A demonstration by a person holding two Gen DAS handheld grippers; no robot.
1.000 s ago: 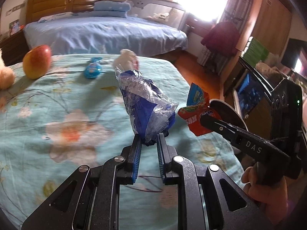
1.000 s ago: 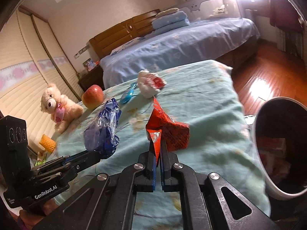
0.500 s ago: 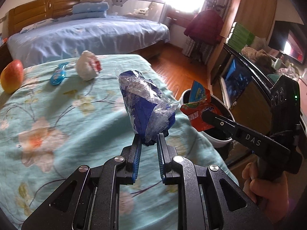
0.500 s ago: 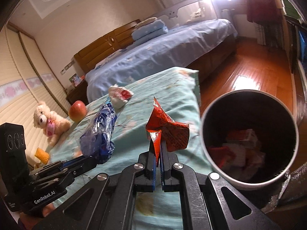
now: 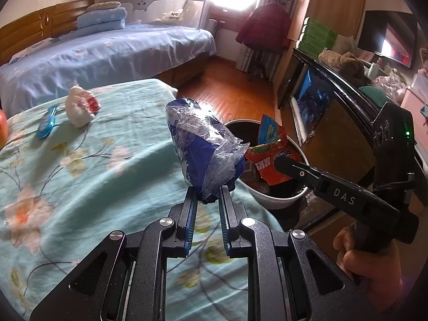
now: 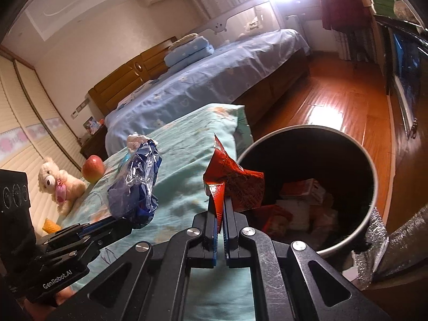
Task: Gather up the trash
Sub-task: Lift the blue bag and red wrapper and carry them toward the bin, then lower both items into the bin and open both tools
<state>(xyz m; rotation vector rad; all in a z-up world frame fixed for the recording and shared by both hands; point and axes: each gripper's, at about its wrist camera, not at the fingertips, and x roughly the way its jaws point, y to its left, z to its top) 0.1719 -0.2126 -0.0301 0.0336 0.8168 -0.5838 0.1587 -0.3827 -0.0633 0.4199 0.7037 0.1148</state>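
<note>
Floral teal bedspread, blue bed, wooden floor

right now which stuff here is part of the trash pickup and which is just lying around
Part of the job:
- blue wrapper, held in left gripper
- red wrapper, held in right gripper
- bin
- crumpled white wrapper and small blue wrapper on the bed

Lying about:
- apple
- teddy bear
</note>
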